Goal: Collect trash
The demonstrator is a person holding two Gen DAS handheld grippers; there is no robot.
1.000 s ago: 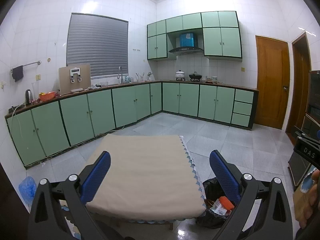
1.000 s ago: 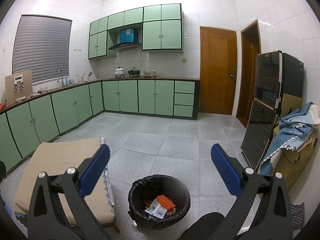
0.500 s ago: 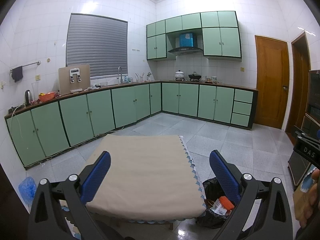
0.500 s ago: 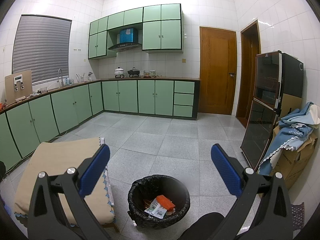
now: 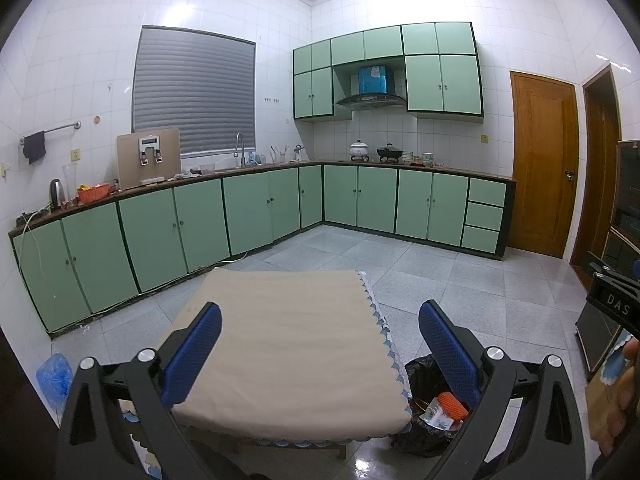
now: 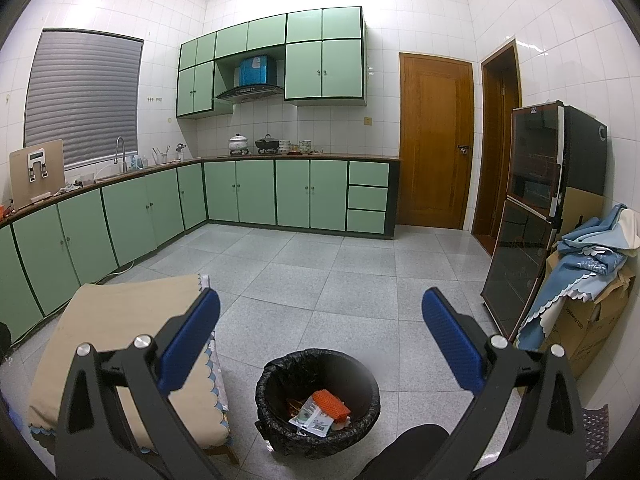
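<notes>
The bin (image 6: 318, 402) stands on the grey tiled floor (image 6: 320, 280), just right of the low desk (image 5: 288, 344) and close to its near corner. It is round and lined with a crinkled black bag whose edge is folded over the rim. Inside lie an orange textured packet (image 6: 330, 403), a white printed wrapper (image 6: 312, 420) tilted against it, and some darker scraps underneath that are too small to make out. From the left wrist view the bin (image 5: 424, 376) is partly hidden behind the desk corner and the blue pad of one finger, with the orange packet (image 5: 452, 404) and white wrapper (image 5: 438, 418) showing at its mouth. The desk is covered by a plain beige cloth (image 5: 280, 360) with a pale blue scalloped hem, and its top is bare. The left gripper (image 5: 320, 320) hangs above the desk with its jaws spread wide and nothing between them. The right gripper (image 6: 320, 312) is held above the bin, jaws likewise spread wide and empty. At the far right a carton (image 6: 588, 332) draped with blue fabric (image 6: 592, 256) sits beside a dark glass-fronted cabinet (image 6: 536, 216). Green cupboards (image 6: 256, 192) line the walls.
</notes>
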